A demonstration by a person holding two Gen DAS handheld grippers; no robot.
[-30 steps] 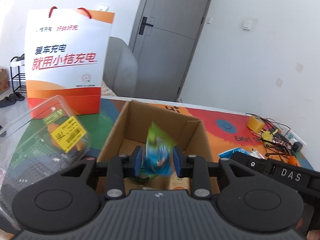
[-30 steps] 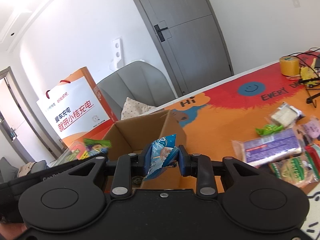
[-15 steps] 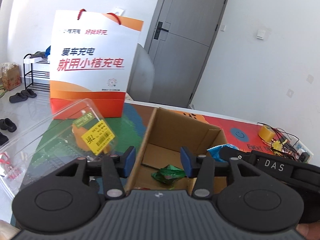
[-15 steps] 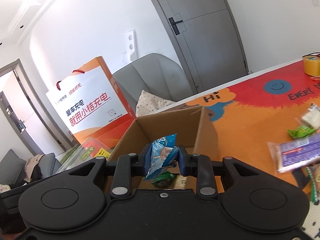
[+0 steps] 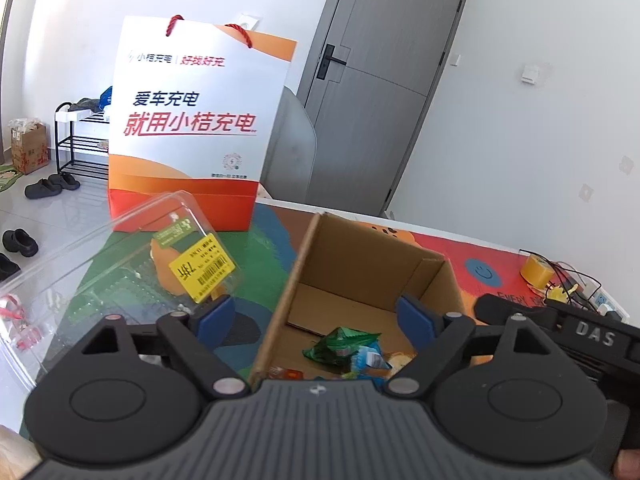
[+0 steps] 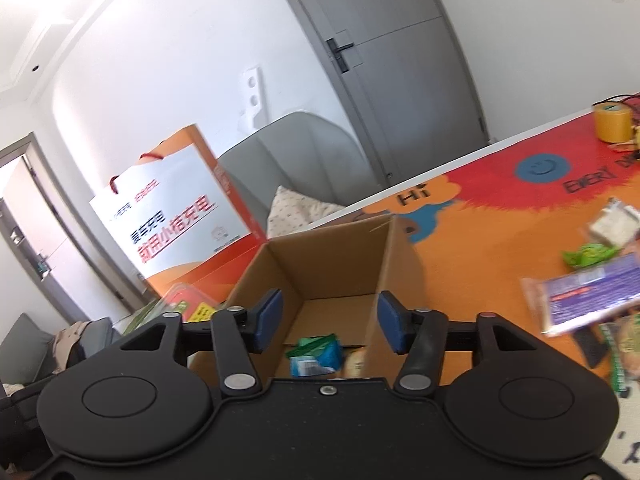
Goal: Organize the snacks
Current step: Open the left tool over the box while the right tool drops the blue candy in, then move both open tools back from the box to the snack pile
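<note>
An open cardboard box [image 5: 360, 264] stands on the colourful mat; it also shows in the right wrist view [image 6: 332, 264]. Inside lie a green snack packet [image 5: 340, 342] and a blue snack packet [image 5: 370, 358]; both also show in the right wrist view, green [image 6: 316, 342] and blue [image 6: 314, 362]. My left gripper [image 5: 316, 318] is open and empty above the box's near left wall. My right gripper [image 6: 330, 320] is open and empty above the box. Several more snack packets [image 6: 588, 292] lie on the mat to the right.
A white and orange paper bag [image 5: 196, 120] stands behind the box on the left. A clear plastic clamshell [image 5: 120, 272] with a yellow label lies left of the box. A yellow tape roll [image 6: 612, 122] and cables sit far right. The right gripper's body [image 5: 580, 336] shows beside the box.
The left gripper let go of the green packet, which fell into the box. The right gripper moved over the box, opened and dropped the blue packet inside.
</note>
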